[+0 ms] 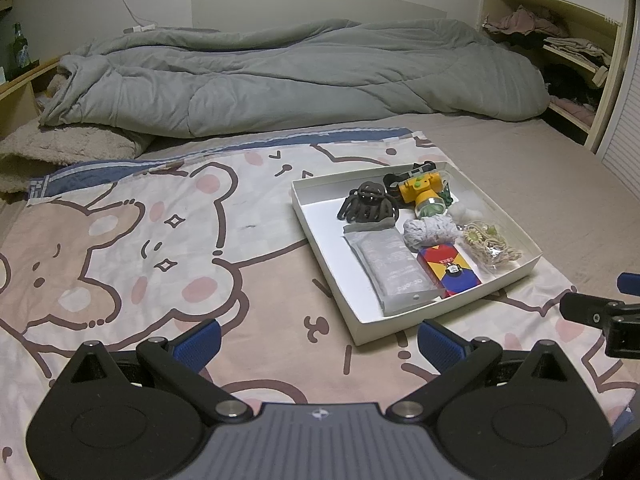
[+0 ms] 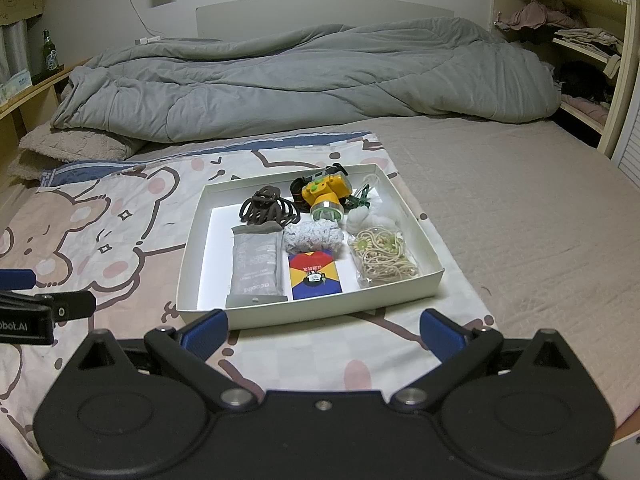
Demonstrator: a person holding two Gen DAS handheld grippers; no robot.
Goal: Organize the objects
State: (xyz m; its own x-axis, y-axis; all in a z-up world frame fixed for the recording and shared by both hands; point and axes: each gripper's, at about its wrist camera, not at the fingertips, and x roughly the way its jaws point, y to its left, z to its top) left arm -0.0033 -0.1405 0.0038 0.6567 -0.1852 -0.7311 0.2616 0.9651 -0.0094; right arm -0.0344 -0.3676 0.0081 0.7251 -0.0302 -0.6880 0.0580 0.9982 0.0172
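Your left claw (image 1: 319, 340) and right claw (image 2: 323, 330) both hang wide open and empty just short of the white tray (image 2: 191, 248), which sits on the bear blanket (image 2: 120, 240) on the bed. Everything in it looks light: the grey pouch (image 2: 256, 268) is soft and probably slick, so pinch its free edge. The yellow toy camera (image 2: 325, 192) is rigid; grip across its body.
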